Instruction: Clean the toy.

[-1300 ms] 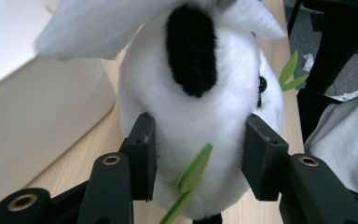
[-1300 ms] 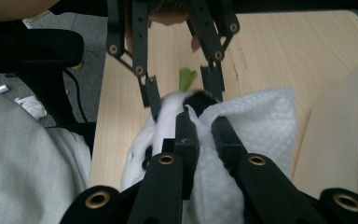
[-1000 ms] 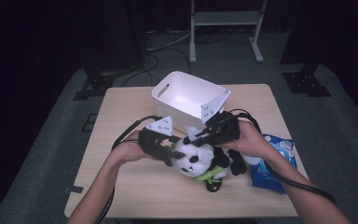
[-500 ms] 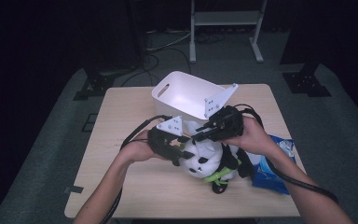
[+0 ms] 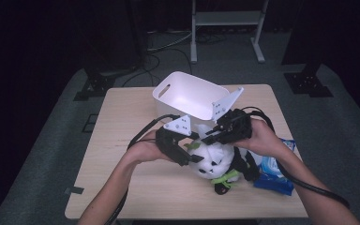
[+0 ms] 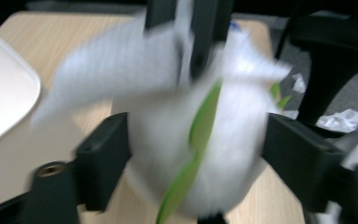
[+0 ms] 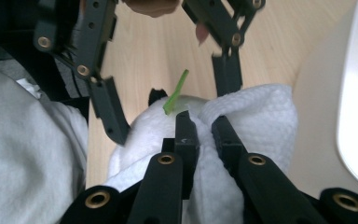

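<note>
1. While the white cloth [image 7: 256,116] is pinched between the nearly closed jaws of the right hand-held gripper [image 7: 204,126], the work looks to be about midway: the cloth lies over the head of the panda plush [image 5: 215,161] but is not yet settled.
2. The left hand-held gripper [image 5: 187,157] has just been opening its jaws; in its own view they stand apart on either side of the plush and cloth (blurred there), with the pads seemingly not pressing.
3. The plush lies on the table [image 5: 122,140], toward its near right part, just in front of the white bin [image 5: 187,98] and beside a blue packet [image 5: 274,176].
4. A green leaf-like strip [image 7: 177,93] sticks up from the plush between the two grippers.
5. What is left, as I judge it: carrying the cloth clear or arranging it, and perhaps moving the plush toward the bin; which of these I cannot tell.
</note>
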Demonstrator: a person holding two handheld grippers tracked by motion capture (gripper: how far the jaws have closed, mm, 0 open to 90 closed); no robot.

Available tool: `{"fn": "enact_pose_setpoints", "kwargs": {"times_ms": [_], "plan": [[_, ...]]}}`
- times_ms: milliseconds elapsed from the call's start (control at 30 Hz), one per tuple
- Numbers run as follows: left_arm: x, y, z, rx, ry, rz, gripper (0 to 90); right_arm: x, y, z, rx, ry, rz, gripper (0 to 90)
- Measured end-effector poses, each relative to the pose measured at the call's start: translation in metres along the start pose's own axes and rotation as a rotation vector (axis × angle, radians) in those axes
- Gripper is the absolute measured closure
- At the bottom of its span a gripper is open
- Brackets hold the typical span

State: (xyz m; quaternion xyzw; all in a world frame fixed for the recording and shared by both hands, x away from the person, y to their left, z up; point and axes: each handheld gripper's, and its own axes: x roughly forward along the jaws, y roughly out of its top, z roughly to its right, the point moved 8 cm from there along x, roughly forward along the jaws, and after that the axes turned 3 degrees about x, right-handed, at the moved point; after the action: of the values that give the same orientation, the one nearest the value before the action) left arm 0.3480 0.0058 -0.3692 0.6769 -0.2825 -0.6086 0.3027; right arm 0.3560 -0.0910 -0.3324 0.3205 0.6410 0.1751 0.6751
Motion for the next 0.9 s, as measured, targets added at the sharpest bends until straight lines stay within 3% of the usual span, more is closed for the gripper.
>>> {"fn": "enact_pose_setpoints", "kwargs": {"times_ms": [133,233,400,433,567,767,900], "plan": [[0.012,-0.006,-0.001,-0.036,-0.02,0.012,15.2,-0.008,-0.009,0.003,0.029,-0.004,0.021,82.7],[0.021,-0.007,-0.001,-0.049,-0.048,0.057,14.4,-0.01,-0.014,0.003,0.038,-0.007,0.034,82.7],[0.019,-0.006,-0.001,-0.023,-0.036,0.072,40.4,-0.015,-0.014,0.005,0.042,-0.009,0.052,82.7],[0.017,-0.006,-0.001,-0.024,-0.03,0.071,40.4,-0.015,-0.014,0.005,0.042,-0.009,0.052,82.7],[0.008,-0.006,-0.001,-0.005,-0.021,0.037,46.1,-0.014,-0.004,0.001,0.025,-0.006,0.069,82.7],[-0.017,-0.005,-0.002,0.046,0.017,-0.027,46.7,-0.012,0.009,-0.003,-0.015,-0.005,0.084,82.7],[-0.027,-0.005,-0.003,0.053,0.026,-0.057,46.7,-0.009,0.018,-0.005,-0.022,0.007,0.092,82.7]]}}
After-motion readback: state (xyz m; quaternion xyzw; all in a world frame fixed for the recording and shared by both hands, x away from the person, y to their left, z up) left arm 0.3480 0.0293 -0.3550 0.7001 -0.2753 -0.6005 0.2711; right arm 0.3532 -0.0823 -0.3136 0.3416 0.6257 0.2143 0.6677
